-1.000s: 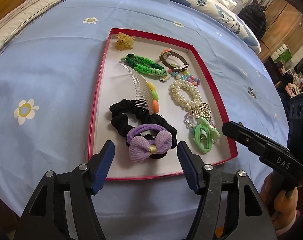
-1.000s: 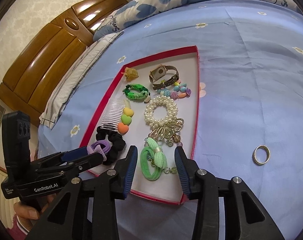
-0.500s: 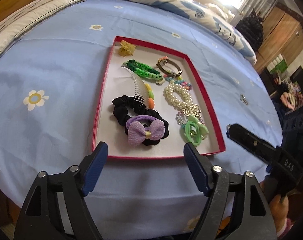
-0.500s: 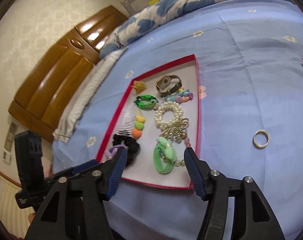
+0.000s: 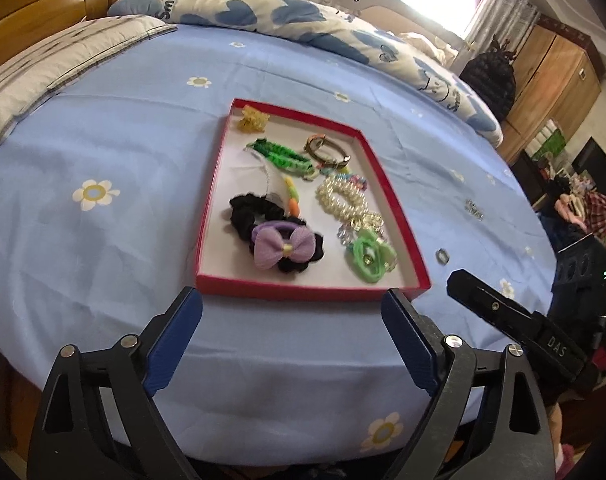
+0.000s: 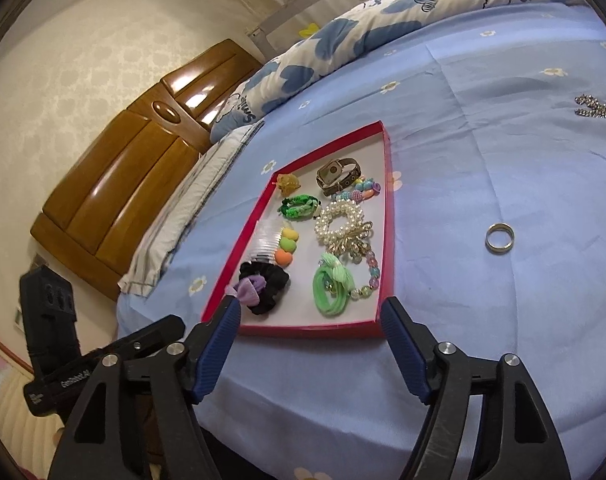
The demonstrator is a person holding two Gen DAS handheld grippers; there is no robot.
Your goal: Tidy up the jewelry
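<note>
A red-rimmed tray point(image 5: 395, 200) point(image 6: 388, 184) lies on the blue bedsheet. It holds a purple bow tie point(image 5: 283, 247) on a black scrunchie point(image 5: 247, 216), a green hair tie point(image 5: 371, 258) point(image 6: 330, 288), a pearl bracelet point(image 5: 341, 196) point(image 6: 339, 220), a comb, a green braid point(image 5: 281, 156), a watch point(image 5: 327, 151) point(image 6: 337, 174) and a yellow claw clip point(image 5: 251, 119). A silver ring point(image 6: 500, 237) point(image 5: 442, 256) and a sparkly chain point(image 6: 593, 106) point(image 5: 473, 208) lie on the sheet right of the tray. My left gripper point(image 5: 293, 340) and right gripper point(image 6: 311, 344) are both open and empty, held back before the tray's near edge.
A folded blue-patterned duvet point(image 5: 283, 16) lies across the far side of the bed. A grey pillow point(image 5: 43, 68) and the wooden headboard point(image 6: 135, 152) are at the left. A wardrobe point(image 5: 551, 72) and clutter stand at the far right. The bed's near edge drops off below both grippers.
Both grippers have pulled back from over the tray toward the near edge of the bed, and their jaws have opened wider. The tray's items have not moved.
</note>
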